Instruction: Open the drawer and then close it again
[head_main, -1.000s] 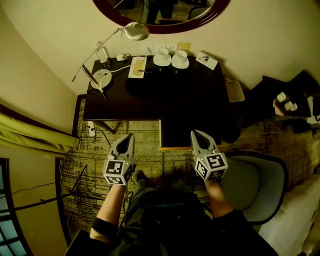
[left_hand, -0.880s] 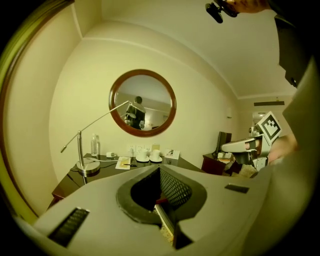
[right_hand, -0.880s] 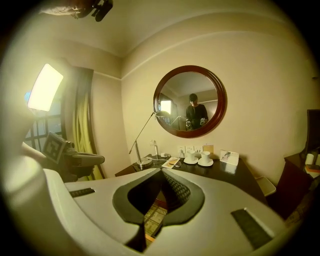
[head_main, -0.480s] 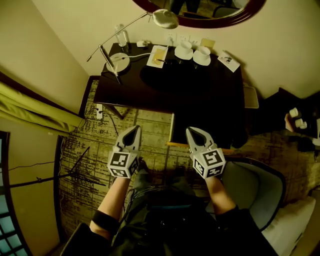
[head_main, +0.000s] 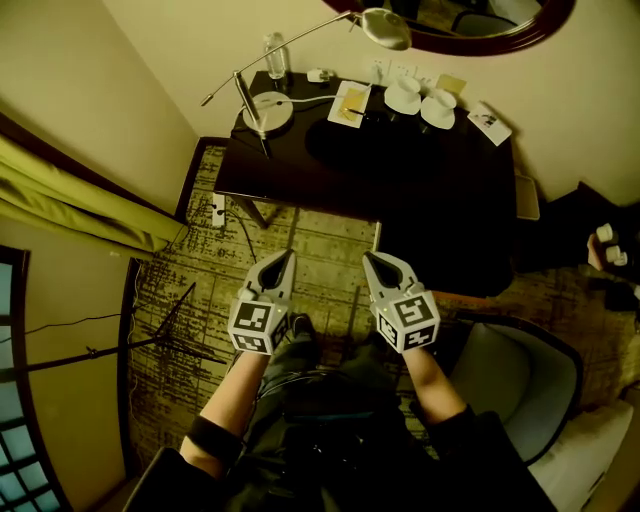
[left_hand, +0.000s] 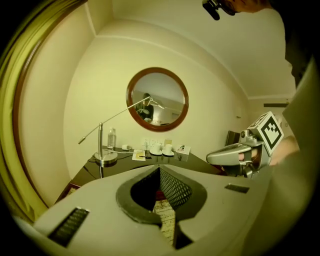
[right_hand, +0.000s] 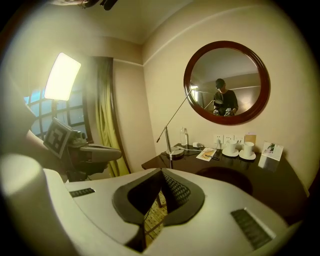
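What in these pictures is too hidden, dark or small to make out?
Drawer handle: head view, lost in shadow under the desk.
Mirror: head view, cut off by the top edge.
Print on the card: right gripper view, too small to read.

The mirror (head_main: 450, 30) runs off the top edge of the head view, so I see only its lower rim. The front of the desk (head_main: 290, 160) lies in deep shadow, and I cannot pick out the drawer there. The card (head_main: 488, 122) carries print too small to read. My right arm (head_main: 430, 385) covers part of the chair (head_main: 520, 370), and the left edge cuts the window (head_main: 12, 440).
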